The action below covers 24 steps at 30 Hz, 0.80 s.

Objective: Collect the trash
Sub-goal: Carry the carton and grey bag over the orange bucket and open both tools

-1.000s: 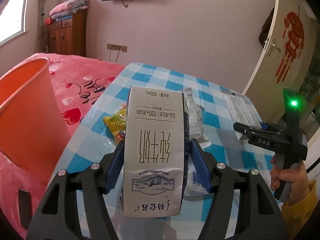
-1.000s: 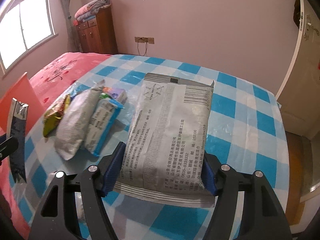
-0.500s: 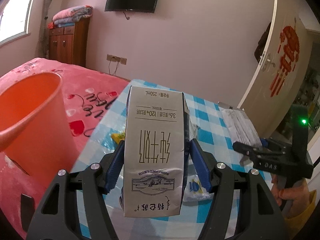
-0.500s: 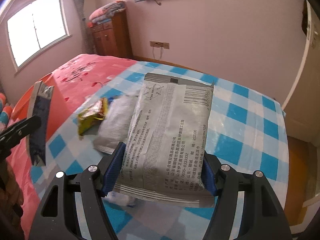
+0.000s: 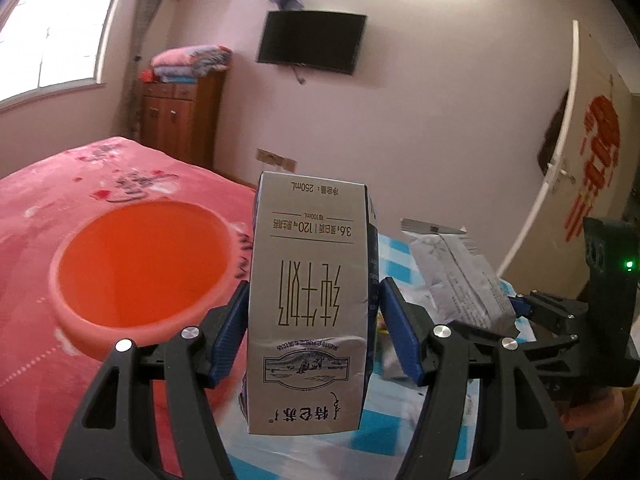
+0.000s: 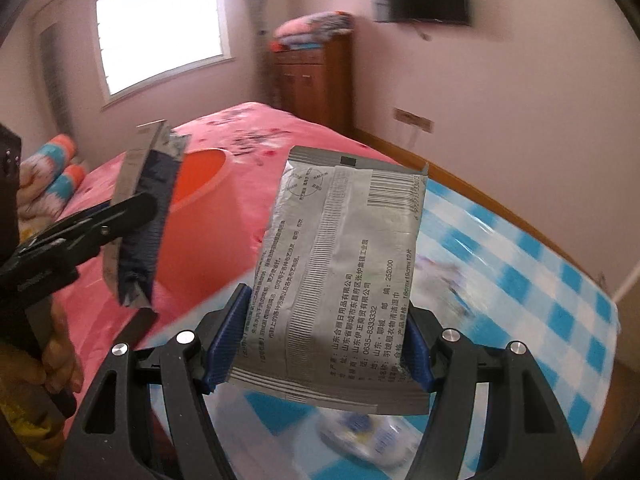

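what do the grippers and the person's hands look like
Both grippers, left and right, have black plastic frames with triangular cut-outs, silver screws and ribbed blue finger pads. The right one's body shows a green light. A bare hand with a yellow sleeve grips the left handle.

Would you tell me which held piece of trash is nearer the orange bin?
The milk carton in the left gripper; the silver packet is farther from the bin.

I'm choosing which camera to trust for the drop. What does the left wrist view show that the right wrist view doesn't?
Only the left wrist view shows the orange bin's full open mouth and the milk carton's printed front. Only the right wrist view shows the window and the wipes packet's label. Both show the bin, carton, packet, both grippers, left and right, and the checkered table.
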Tool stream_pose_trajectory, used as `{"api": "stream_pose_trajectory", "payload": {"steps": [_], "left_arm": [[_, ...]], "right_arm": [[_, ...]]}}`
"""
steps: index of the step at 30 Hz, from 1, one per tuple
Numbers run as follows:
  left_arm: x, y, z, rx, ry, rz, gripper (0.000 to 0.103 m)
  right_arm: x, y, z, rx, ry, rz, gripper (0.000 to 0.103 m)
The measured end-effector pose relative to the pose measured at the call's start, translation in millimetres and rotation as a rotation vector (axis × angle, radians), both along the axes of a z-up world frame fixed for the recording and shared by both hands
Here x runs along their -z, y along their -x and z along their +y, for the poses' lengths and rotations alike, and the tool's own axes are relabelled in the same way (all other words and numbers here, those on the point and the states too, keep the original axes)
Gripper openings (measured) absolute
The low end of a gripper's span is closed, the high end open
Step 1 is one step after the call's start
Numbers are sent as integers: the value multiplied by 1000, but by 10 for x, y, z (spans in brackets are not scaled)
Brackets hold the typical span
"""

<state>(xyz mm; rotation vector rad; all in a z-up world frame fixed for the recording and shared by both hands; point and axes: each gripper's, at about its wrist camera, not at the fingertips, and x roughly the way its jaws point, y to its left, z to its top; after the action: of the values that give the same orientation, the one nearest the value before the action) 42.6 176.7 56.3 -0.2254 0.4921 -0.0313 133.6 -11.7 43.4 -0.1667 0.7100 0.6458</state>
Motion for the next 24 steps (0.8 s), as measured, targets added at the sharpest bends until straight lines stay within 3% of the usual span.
{"api": "stream_pose_trajectory", "payload": {"steps": [9,18,20,24], "left_arm": [[-89,-71,716,-174,-16,1,65],[94,-299,1118,-269,-8,79,65],[144,-331,1161,-295,-6,95,65],[196,-282,1291,-332,22,85,68]], "right_arm": [[-301,-162,1038,-201,-2,-32,69],[-266,-453,1743,-284,26,-25,70],[-224,-530,1853,-284,22,-26,72],[-160,-601,1857,-263,-32,-17,90]]}}
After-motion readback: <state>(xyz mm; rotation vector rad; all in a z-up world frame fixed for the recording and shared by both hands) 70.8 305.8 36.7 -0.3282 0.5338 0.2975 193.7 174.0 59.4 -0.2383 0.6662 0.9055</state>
